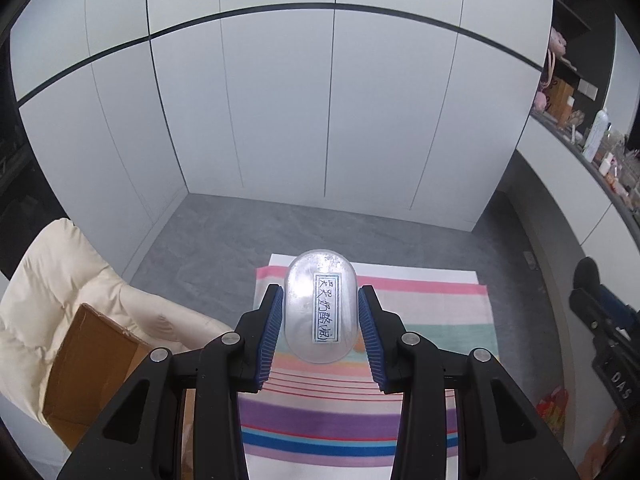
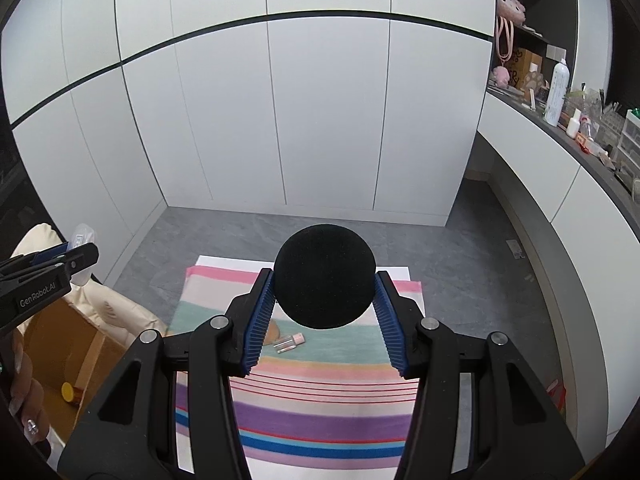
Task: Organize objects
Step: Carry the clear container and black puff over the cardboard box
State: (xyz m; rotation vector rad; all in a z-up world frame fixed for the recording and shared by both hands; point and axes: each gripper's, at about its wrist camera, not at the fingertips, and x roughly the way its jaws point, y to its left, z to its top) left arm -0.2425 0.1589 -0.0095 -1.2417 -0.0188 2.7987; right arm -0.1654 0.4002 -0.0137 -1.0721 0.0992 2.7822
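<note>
Both grippers are held aloft and tilted downward over a striped cloth (image 2: 320,360) spread on the grey floor (image 2: 460,248) in front of white cabinet doors (image 2: 280,120). To the left, a cream cushion (image 1: 60,280) carries an open cardboard box (image 1: 92,364). The right gripper (image 2: 325,308) pinches a black ball (image 2: 325,276) between its blue ribbed pads (image 2: 258,332), the ball bulging above the fingertips. The left gripper (image 1: 320,320) clamps a clear, rounded plastic container (image 1: 320,306) with a handwritten label running along it, the pads (image 1: 269,340) pressing its two long sides. The right wrist view alone shows the inside of the box, where a small yellow-lidded jar (image 2: 70,393) sits, a person's hand (image 2: 22,392) with long decorated nails beside the box, and a tiny clear bottle (image 2: 289,342) with a pink cap lying on the cloth's green stripe under the ball. It also catches the left gripper from the side, at its left edge. The left wrist view shows the right gripper as a dark shape at its right edge, and only a blurred orange patch where the bottle lies.
</note>
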